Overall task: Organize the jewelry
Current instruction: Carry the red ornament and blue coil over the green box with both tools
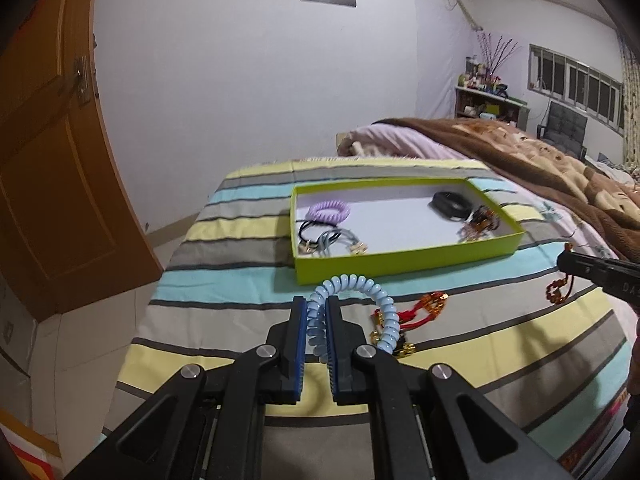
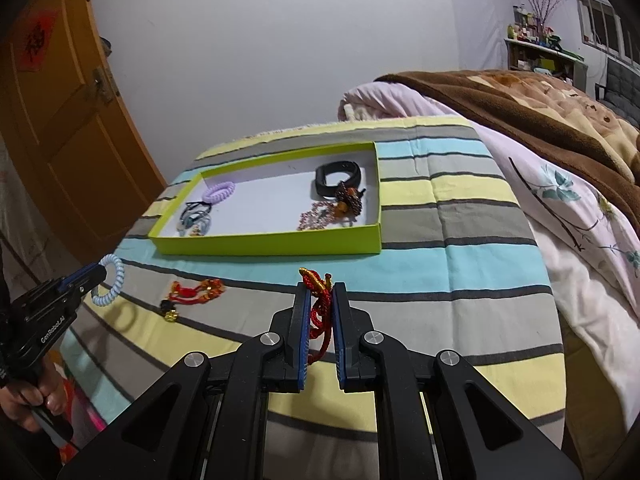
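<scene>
The left gripper (image 1: 316,305) has its jaws clamped on a pale blue coil hair tie (image 1: 360,304), whose loop arches out to the right of the fingertips, above the striped cloth (image 1: 248,280) that covers the surface. The right gripper (image 2: 320,295) has its jaws clamped on a red cord bracelet (image 2: 318,296) with a gold-wrapped end that sticks up past the fingertips.

Lying on the cloth between the two grippers, near the blue coil, is a second red bracelet with gold beads (image 1: 420,312).

Farther off sits a shallow lime-green box (image 1: 400,258) with a white floor. In its left end lie a purple coil hair tie (image 1: 329,212) at the far side and, nearer, a cluster of dark and grey hair ties with gold charms (image 1: 328,242). In its right end lie a black wristband (image 2: 338,178) at the far side, a brown beaded bracelet (image 2: 350,200) just in front of it, and a pink beaded bracelet (image 2: 318,216) to the left of that, touching it.

Right of the surface is a bed with a brown blanket (image 2: 520,108) over pink floral bedding. A wooden door (image 1: 52,160) stands at the left.
</scene>
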Available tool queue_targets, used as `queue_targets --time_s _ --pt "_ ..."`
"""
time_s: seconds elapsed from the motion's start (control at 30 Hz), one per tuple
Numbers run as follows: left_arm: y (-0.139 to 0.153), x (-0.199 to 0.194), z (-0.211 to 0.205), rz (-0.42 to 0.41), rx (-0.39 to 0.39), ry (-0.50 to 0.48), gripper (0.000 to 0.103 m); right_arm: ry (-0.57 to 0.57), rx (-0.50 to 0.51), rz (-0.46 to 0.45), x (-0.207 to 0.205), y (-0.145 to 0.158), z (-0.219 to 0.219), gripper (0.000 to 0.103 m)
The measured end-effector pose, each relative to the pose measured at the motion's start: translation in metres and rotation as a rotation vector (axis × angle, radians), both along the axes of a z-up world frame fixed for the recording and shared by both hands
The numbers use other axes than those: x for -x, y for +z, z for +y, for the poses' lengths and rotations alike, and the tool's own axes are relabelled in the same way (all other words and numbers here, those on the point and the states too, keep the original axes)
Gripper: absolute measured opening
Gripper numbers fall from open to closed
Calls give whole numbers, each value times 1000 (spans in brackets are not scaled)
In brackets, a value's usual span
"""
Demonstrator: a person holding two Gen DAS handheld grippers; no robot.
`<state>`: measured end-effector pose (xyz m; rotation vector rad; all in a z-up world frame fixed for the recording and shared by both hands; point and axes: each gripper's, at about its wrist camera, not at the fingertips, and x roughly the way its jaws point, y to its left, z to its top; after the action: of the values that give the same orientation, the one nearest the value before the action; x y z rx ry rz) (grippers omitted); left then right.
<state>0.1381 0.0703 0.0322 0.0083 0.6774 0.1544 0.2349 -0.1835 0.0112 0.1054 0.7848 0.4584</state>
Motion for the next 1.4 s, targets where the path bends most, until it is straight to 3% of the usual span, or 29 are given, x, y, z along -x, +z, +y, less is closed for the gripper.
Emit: queue_targets --time_s 0.47,0.77,1.1,1.4 --pt "37 37 -12 -112 51 -64 9 37 -40 -84 35 35 -1 10" --pt "48 49 -14 -127 65 -67 9 52 -55 -113 48 47 -1 10" --pt "43 31 -16 -104 76 -86 9 67 -59 -115 41 48 4 10" --pt "40 -15 -12 -85 86 -107 9 112 -45 -114 13 48 25 10"
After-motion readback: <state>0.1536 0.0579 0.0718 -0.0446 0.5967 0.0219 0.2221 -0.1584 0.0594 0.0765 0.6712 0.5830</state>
